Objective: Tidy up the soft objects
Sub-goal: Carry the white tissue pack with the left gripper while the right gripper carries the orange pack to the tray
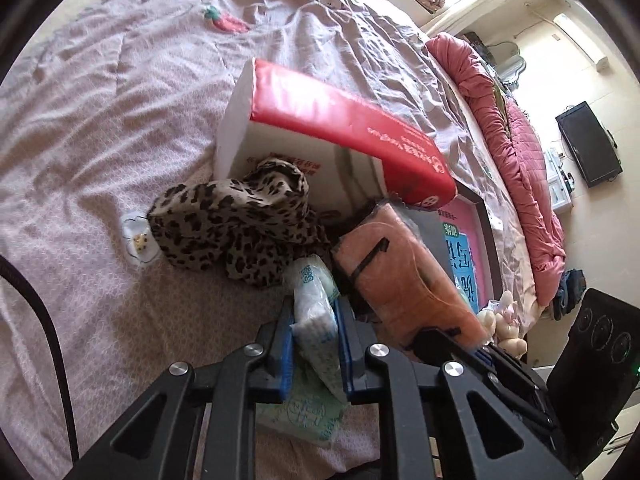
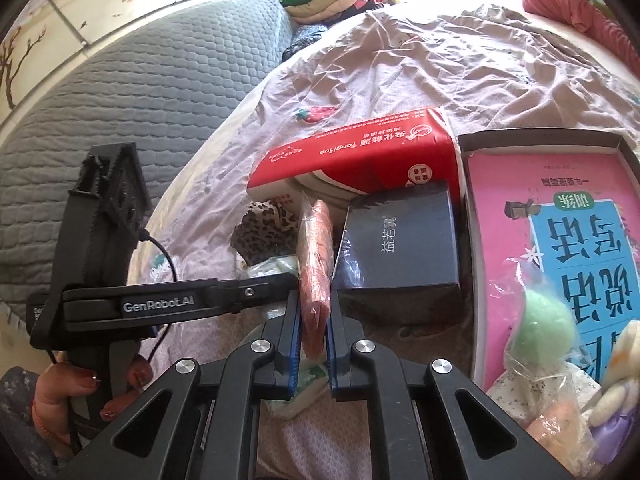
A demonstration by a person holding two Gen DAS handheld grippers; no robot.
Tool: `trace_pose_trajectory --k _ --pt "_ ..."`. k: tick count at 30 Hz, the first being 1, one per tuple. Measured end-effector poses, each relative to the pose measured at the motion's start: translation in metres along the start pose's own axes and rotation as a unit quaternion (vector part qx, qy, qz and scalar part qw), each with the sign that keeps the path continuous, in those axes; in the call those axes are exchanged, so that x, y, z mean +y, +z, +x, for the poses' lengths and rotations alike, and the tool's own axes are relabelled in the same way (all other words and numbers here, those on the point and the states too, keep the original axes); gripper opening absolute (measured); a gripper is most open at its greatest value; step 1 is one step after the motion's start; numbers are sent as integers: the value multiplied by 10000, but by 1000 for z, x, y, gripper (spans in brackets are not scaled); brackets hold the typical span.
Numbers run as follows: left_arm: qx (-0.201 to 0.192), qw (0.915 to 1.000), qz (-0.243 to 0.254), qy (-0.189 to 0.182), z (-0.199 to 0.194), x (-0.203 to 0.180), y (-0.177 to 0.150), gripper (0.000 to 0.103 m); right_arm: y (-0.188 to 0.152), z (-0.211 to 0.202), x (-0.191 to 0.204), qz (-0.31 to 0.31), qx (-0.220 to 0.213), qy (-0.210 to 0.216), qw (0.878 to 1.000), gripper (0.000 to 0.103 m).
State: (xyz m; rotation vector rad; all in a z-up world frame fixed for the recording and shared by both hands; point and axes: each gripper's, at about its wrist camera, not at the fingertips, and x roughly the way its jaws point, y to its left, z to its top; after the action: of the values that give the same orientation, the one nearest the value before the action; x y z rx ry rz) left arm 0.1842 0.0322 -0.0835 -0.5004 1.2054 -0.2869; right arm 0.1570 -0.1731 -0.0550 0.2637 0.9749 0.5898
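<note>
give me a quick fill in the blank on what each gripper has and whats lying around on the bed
1. The left gripper is shut on a white ____ pack.
2. The right gripper is shut on a flat ____ cloth in clear wrap.
3. The crumpled scarf on the bedsheet has a ____ print.
4. The big tissue pack behind the scarf has a ____ top.

Missing words: tissue; orange; leopard; red
</note>
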Motion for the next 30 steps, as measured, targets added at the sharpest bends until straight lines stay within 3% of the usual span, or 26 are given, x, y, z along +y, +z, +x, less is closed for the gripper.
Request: trace_pose_trajectory --k 13,30 --pt "-284 9979 516 282 -48 -38 -30 18 -4 -34 10 -136 -248 -86 9996 11" --pt "-708 9883 1151 708 -90 -90 -62 18 -15 -86 22 -247 -565 -115 9980 11"
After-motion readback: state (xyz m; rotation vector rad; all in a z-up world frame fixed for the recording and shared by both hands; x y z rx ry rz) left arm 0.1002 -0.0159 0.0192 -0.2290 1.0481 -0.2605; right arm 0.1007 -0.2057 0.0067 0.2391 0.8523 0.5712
